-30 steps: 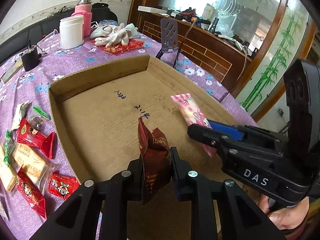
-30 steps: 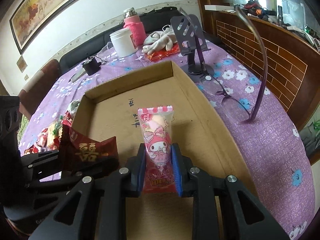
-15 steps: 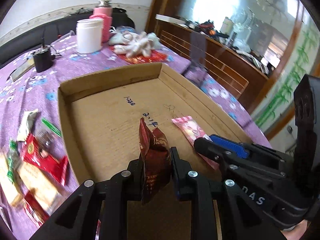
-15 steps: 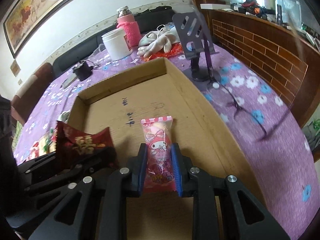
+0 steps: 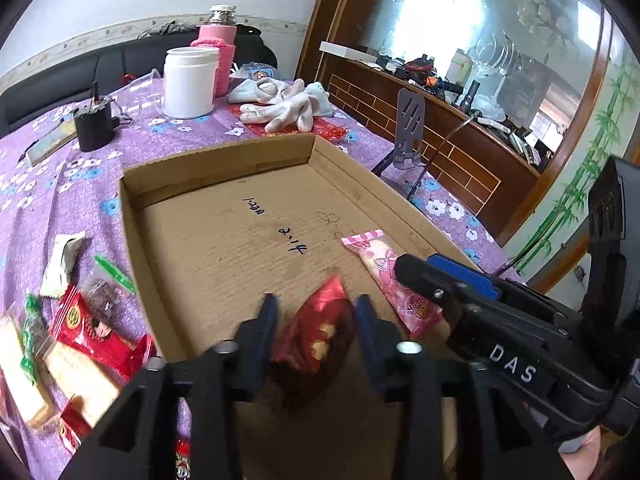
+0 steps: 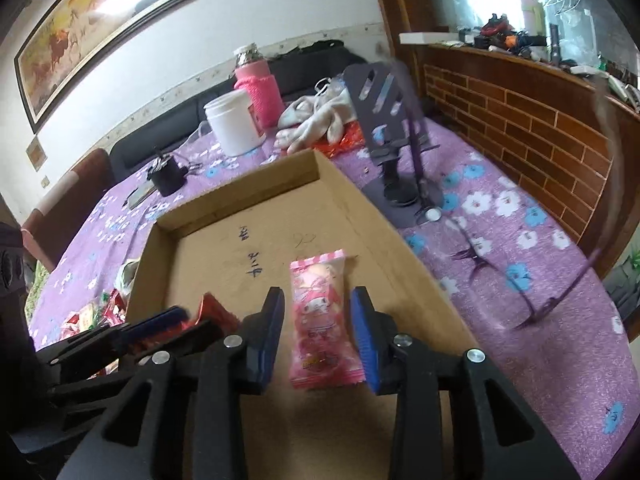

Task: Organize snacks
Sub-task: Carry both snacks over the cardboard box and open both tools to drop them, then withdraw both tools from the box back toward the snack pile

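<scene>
- left wrist: left gripper (image 5: 316, 312) over the box (image 5: 224, 168), jaws spread around a blurred red packet (image 5: 316, 336), apparently dropping in; loose snacks (image 5: 80, 328) outside on the left.
- right wrist: right gripper (image 6: 318, 316) jaws spread, pink packet (image 6: 320, 312) between them, apparently let go over the box floor.

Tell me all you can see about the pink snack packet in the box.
The pink snack packet is a long glossy plastic wrapper with a striped sealed end and a cartoon character print. It lies in the cardboard box, between the open fingers of the right hand-held gripper; they appear not to touch it.
</scene>
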Demonstrator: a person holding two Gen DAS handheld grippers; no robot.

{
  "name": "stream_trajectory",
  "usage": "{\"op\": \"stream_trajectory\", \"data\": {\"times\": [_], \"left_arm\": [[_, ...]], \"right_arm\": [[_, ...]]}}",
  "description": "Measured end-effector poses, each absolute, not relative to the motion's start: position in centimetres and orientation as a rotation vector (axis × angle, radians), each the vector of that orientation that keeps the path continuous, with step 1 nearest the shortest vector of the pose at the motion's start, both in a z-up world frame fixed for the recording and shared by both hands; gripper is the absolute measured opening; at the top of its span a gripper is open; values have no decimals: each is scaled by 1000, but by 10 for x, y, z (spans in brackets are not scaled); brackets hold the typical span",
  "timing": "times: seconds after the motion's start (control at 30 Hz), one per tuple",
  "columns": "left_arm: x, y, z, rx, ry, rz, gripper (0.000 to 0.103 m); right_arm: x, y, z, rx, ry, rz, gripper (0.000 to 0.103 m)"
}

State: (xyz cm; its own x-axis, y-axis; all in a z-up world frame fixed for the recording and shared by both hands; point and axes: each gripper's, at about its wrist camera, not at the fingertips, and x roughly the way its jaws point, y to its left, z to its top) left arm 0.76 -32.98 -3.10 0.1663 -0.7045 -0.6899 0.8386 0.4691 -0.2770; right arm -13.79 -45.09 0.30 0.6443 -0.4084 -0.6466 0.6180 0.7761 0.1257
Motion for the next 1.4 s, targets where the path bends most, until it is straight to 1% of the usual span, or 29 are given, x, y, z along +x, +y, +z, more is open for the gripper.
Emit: {"op": "stream_trajectory", "data": {"times": [0.07, 0.1, 0.37, 0.57, 0.73, 0.87, 0.97, 1.17, 1.27, 1.4], "left_arm": [[8, -323, -27, 145, 869, -1118, 62], [7, -319, -23, 136, 858, -1122, 62], [-9, -300, 0, 180, 689, -1090, 62], [-8, -296, 7, 219, 664, -1033, 62], [2, -276, 20, 208, 708, -978, 62], [13, -234, 21, 168, 775, -931, 62], [18, -196, 20, 141, 777, -878, 62], [41, -84, 14, 16, 743, -695, 63], [64, -29, 8, -94, 780, -602, 63], [84, 8, 2, -150, 820, -504, 63]], "right_arm": [[-143, -449, 8, 353, 606, -588, 41], [-145, -447, 11, 341, 587, -592, 43], [-139, -429, 18, 234, 559, -586, 43], [-137, -423, 21, 191, 539, -590, 43], [-136, -419, 21, 162, 534, -589, 43], [-137, -417, 22, 159, 524, -577, 44], [-138, -416, 22, 171, 528, -551, 44], [-136, -403, 24, 145, 518, -476, 44], [-133, -392, 26, 141, 515, -406, 44], [-133, -378, 31, 285, 543, -260, 44]]}}
